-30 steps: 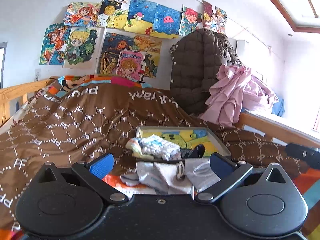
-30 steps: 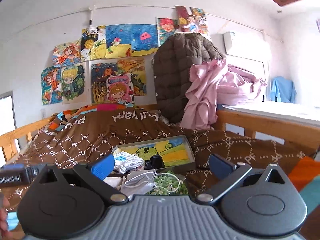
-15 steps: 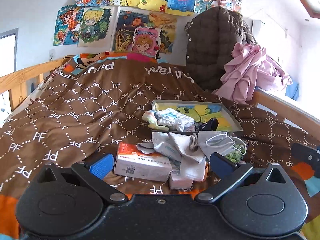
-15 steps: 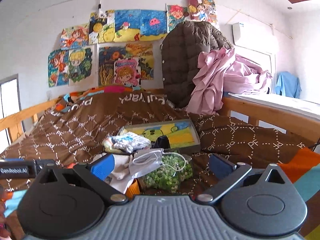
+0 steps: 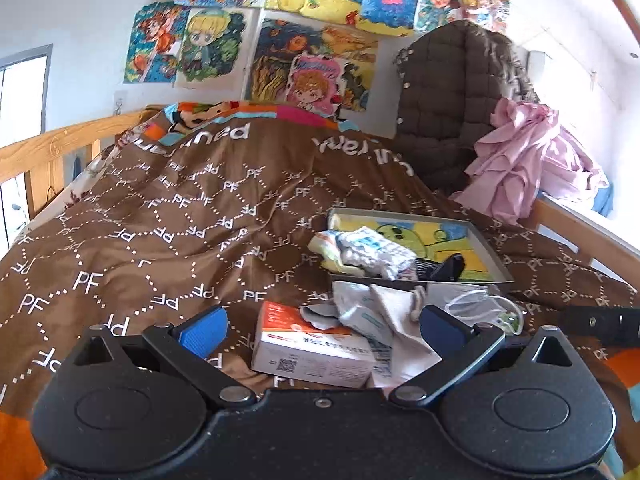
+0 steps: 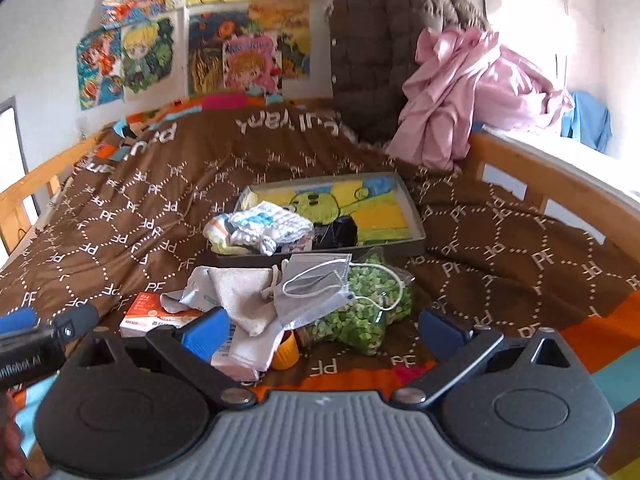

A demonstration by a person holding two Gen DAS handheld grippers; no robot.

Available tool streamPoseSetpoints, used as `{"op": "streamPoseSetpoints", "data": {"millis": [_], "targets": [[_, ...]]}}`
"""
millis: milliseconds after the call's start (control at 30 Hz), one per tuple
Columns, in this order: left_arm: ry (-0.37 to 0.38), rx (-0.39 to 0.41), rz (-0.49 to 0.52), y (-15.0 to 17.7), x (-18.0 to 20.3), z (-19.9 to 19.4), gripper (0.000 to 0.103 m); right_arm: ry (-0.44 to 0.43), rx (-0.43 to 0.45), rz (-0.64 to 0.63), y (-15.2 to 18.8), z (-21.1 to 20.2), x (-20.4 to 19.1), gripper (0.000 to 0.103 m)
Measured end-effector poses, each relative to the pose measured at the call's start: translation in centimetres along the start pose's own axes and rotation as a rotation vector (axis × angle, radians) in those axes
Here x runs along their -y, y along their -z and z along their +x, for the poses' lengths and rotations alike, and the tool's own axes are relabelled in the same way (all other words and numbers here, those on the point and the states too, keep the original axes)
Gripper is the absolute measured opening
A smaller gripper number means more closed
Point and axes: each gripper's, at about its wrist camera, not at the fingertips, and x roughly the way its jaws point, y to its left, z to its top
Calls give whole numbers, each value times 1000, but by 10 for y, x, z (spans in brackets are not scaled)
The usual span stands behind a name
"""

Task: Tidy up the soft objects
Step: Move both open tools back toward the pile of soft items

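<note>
Both tools held wide open and empty above a clutter pile on the bed.

The face mask (image 6: 312, 288) and pale cloth (image 6: 240, 292) lie draped over a medicine box (image 5: 312, 352) and a bag of green pieces (image 6: 360, 312), just before the tray (image 6: 416, 236) holding rolled socks (image 6: 260, 224). The mask is probably best pinched by its loose edge by the right tool (image 6: 320, 328), not its ear loop. The left tool (image 5: 316, 324) hovers near the box. A brown quilt (image 5: 160, 220) covers the bed; drawings are pinned to the wall.
</note>
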Motion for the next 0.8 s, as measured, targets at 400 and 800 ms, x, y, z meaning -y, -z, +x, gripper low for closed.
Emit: {"op": "streamPoseSetpoints", "data": {"millis": [400, 800], "targets": [[140, -37, 30, 16, -13, 38, 102, -8, -157, 113, -30, 62, -4, 103], [249, 33, 169, 31, 41, 62, 102, -165, -117, 178, -15, 109, 45, 103]]}}
